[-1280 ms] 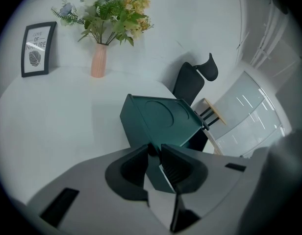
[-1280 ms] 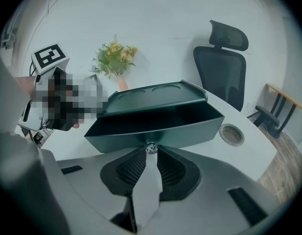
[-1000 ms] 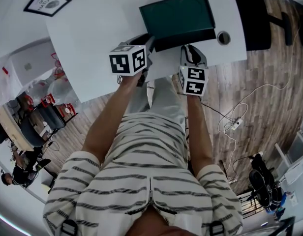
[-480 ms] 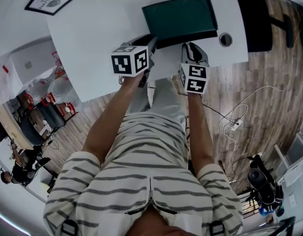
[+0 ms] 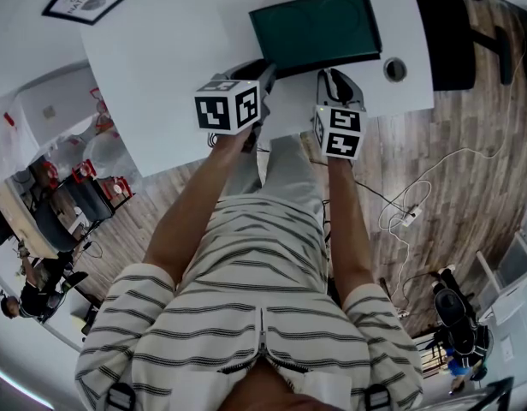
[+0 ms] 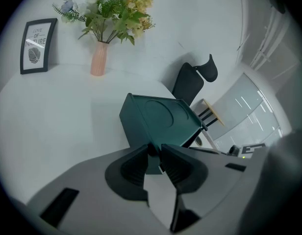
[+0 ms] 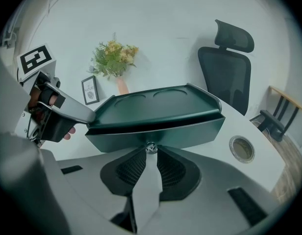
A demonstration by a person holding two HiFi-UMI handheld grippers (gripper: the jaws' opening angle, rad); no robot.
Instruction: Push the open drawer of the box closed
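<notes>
A dark green box (image 5: 315, 26) stands on the white table (image 5: 161, 75). Its drawer front (image 5: 332, 61) shows only as a thin dark strip under the lid. In the right gripper view the drawer front (image 7: 161, 133) sits nearly flush, with a narrow slit under the lid. My right gripper (image 5: 332, 80) has its tips closed on the small silvery knob (image 7: 150, 148). My left gripper (image 5: 265, 74) is at the box's front left corner. Its jaws are closed on the box's rim (image 6: 152, 160), and one finger (image 7: 75, 112) lies over that corner.
A framed print (image 5: 82, 2) and a pink vase of flowers (image 6: 98, 60) stand at the table's far side. A round cable hole (image 5: 394, 68) lies right of the box. A black office chair (image 7: 227, 72) is behind the table. The table edge runs just under the grippers.
The dark drawer front has become thinner as the drawer slid into the box. My right gripper has edged forward with it. The left gripper stays at the corner.
</notes>
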